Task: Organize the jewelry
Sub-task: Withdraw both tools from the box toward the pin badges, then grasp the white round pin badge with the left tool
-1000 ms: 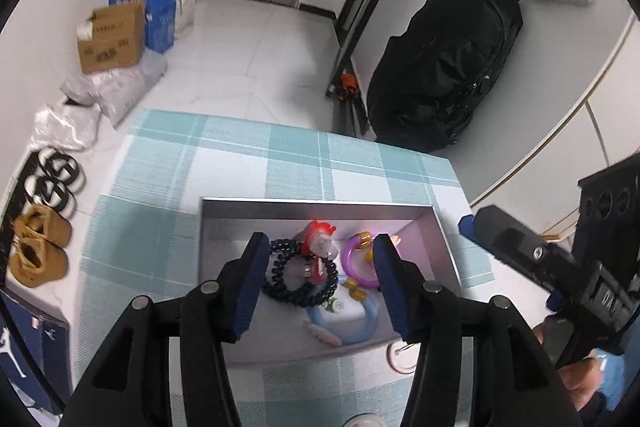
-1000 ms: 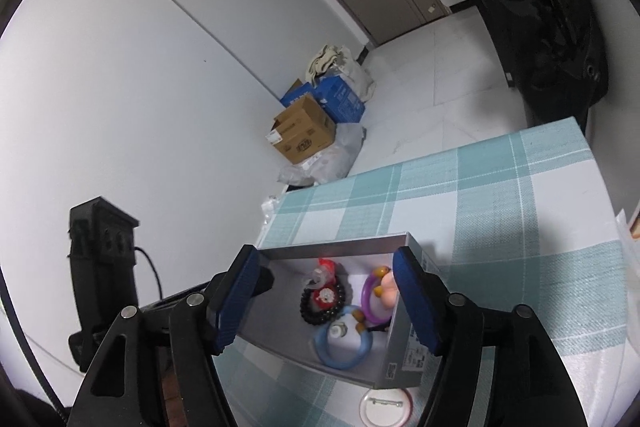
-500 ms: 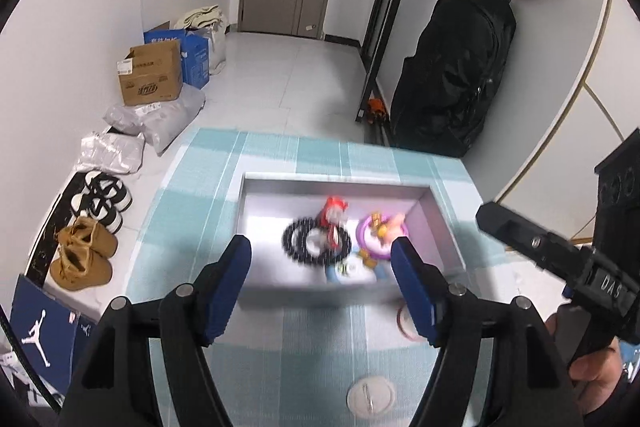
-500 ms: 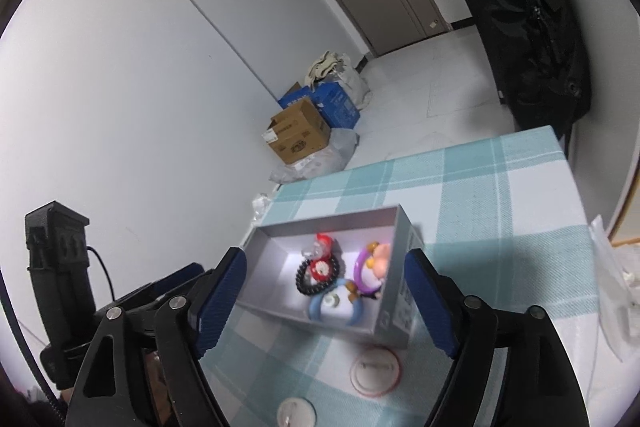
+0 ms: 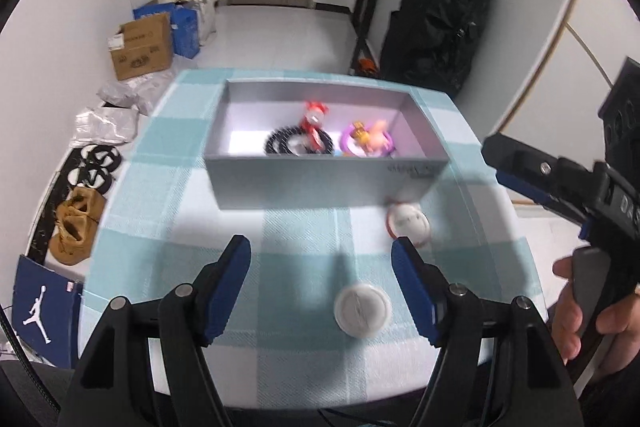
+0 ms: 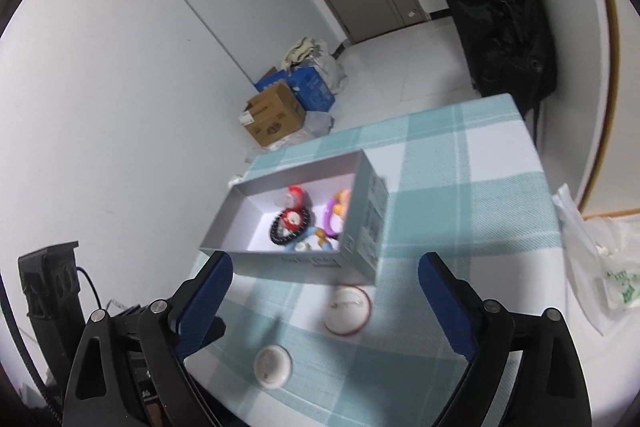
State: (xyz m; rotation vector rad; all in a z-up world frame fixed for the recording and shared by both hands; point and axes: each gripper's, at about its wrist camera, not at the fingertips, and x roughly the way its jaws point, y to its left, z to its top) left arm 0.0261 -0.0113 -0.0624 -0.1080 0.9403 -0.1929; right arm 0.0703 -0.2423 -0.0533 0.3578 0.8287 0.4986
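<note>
A grey open box (image 5: 320, 179) (image 6: 304, 261) sits on the checked teal tablecloth (image 5: 240, 227) and holds a black bead bracelet (image 5: 280, 143) (image 6: 280, 227), a red figure charm (image 5: 314, 115) (image 6: 296, 197), a purple ring with a pink figure (image 5: 368, 139) (image 6: 334, 211) and a blue ring (image 6: 310, 239). Two round white badges lie in front of the box: one (image 5: 408, 221) (image 6: 347, 310) by its corner, one (image 5: 362, 309) (image 6: 273, 365) nearer me. My left gripper (image 5: 320, 259) is open over the cloth with nothing between its fingers. My right gripper (image 6: 324, 285) is opening wide, nothing between its jaws.
The right gripper body and a hand (image 5: 588, 303) show at the right of the left wrist view. A black bag (image 5: 436, 23) stands beyond the table, with cardboard boxes (image 5: 142, 45) and shoes (image 5: 76, 227) on the floor at left. A plastic bag (image 6: 596, 259) lies at the table's right edge.
Both grippers have drawn back from the box toward the table's near edge and have opened wider. The two white badges have come into view in front of the box.
</note>
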